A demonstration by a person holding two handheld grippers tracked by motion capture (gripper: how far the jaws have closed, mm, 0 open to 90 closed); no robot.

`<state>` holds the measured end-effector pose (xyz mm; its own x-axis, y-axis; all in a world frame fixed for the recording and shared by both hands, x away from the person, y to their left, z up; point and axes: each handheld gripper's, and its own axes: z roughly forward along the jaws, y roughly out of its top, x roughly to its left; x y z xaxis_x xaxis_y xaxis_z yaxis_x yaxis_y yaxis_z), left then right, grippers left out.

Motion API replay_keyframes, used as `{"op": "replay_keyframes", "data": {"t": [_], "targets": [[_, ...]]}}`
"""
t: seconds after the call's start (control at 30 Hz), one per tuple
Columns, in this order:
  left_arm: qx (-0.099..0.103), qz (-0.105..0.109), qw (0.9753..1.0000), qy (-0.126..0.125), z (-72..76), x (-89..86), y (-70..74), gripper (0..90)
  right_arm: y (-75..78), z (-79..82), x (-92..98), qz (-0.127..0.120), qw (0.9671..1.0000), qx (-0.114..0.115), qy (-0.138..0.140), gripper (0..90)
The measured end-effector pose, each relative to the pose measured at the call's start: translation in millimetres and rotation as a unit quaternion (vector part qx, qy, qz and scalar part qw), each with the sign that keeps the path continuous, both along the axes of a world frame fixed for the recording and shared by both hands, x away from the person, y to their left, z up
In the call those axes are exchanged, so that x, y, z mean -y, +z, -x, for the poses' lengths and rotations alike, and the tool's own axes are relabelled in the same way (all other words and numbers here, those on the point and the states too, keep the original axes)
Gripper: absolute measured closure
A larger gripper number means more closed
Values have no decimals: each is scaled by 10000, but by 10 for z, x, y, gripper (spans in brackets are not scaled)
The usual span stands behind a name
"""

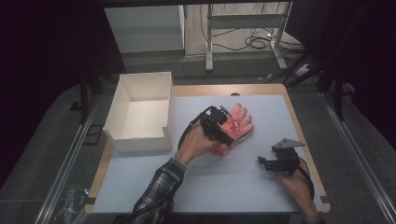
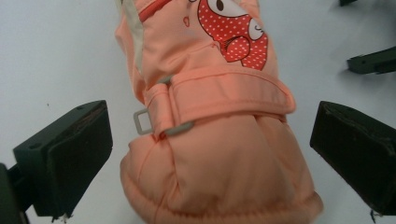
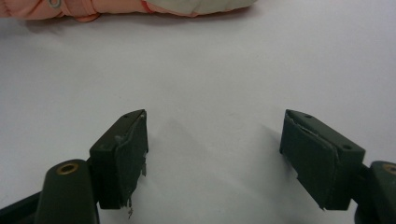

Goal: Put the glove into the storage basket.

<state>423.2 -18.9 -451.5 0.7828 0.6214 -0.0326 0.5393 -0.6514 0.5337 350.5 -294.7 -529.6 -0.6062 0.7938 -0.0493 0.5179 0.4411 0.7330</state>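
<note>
While the glove (image 2: pixel 219 140) lies ungrasped, left tongs (image 2: pixel 210 154) straddle its cuff.
Right tongs (image 3: pixel 215 158) wait apart; white box (image 1: pixel 122 100) holds nothing.

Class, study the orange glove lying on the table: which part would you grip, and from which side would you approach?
Grip the glove at its padded cuff, just below the wrist strap, probably from above. It lies flat with the cuff toward the person, and the open left gripper already straddles that part, one jaw on each side.

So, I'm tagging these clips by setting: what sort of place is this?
Probably a lab or workshop recording bay, not a home: a mat-covered table, loose cables on the floor beyond it, and metal frame legs nearby.
</note>
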Motion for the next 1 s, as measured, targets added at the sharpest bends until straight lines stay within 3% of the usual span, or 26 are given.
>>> {"op": "replay_keyframes", "data": {"t": [0.37, 0.53, 0.73, 1.0], "targets": [[-238, -281, 9993, 22, -98, 134, -169, 0, 0, 0, 0, -4, 10000, -3, 0, 235], [-351, -526, 9980, 30, -135, 189, -317, 0, 0, 0, 0, -3, 10000, -2, -5, 235], [-530, -656, 9964, 32, -157, 212, -434, 0, 0, 0, 0, -2, 10000, -5, 3, 235], [-714, -620, 9954, 135, -171, 230, -560, 0, 0, 0, 0, 1, 10000, -2, -4, 235]]}}
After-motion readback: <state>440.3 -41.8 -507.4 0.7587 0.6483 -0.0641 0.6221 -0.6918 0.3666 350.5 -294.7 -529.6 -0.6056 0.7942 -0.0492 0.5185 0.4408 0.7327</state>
